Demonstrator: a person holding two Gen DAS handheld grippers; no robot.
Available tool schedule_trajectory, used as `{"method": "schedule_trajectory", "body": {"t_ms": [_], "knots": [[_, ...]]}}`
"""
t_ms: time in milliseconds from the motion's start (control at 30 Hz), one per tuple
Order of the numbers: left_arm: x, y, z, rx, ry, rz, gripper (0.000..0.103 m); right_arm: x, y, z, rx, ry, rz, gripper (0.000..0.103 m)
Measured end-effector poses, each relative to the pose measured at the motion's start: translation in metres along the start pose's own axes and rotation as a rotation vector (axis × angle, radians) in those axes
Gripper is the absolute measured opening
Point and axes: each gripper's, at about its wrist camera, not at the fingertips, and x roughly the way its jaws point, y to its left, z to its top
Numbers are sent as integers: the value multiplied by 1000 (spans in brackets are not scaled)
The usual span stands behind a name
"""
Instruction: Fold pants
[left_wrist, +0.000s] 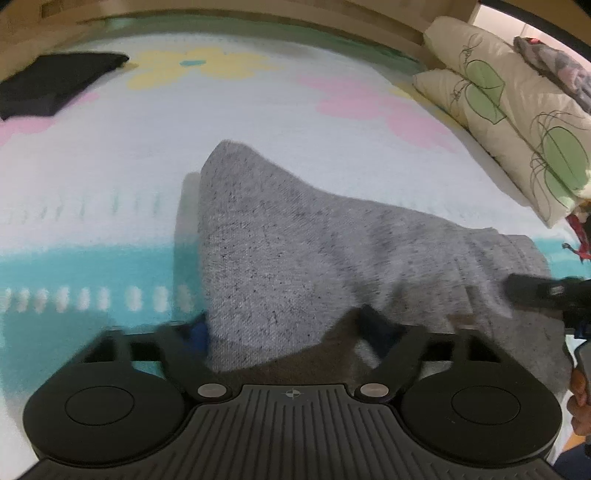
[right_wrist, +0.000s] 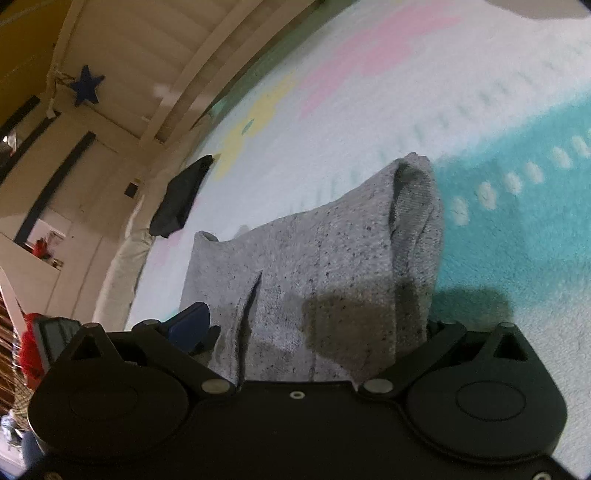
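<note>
Grey speckled pants (left_wrist: 295, 251) lie bunched on a pastel flowered blanket (left_wrist: 258, 110). In the left wrist view the cloth runs up between the fingers of my left gripper (left_wrist: 291, 332), which looks shut on its near edge; the fingertips are hidden under the fabric. My right gripper (left_wrist: 535, 291) shows at the right edge, gripping the other end. In the right wrist view the pants (right_wrist: 332, 258) fill the gap of my right gripper (right_wrist: 317, 339), which is shut on the cloth; a blue pad (right_wrist: 188, 325) shows on its left finger.
A dark folded garment (left_wrist: 55, 81) lies at the far left of the blanket and also shows in the right wrist view (right_wrist: 181, 195). Two leaf-print pillows (left_wrist: 509, 122) are stacked at the right. The bed frame (left_wrist: 221, 11) runs along the far edge.
</note>
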Motion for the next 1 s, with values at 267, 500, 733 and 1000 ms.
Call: {"method": "schedule_trajectory", "body": {"t_ms": [267, 500, 733, 1000], "knots": [[-26, -23, -3, 101, -88, 71, 18, -18, 18, -10, -50, -51, -149, 43], [-60, -12, 8, 40, -187, 86, 17, -34, 72, -7, -211, -90, -168, 41], [-72, 37, 64, -58, -266, 188, 17, 4, 124, 35, -279, -65, -88, 41], [7, 103, 102, -164, -130, 319, 29, 108, 144, 88, -312, 23, -112, 48]]}}
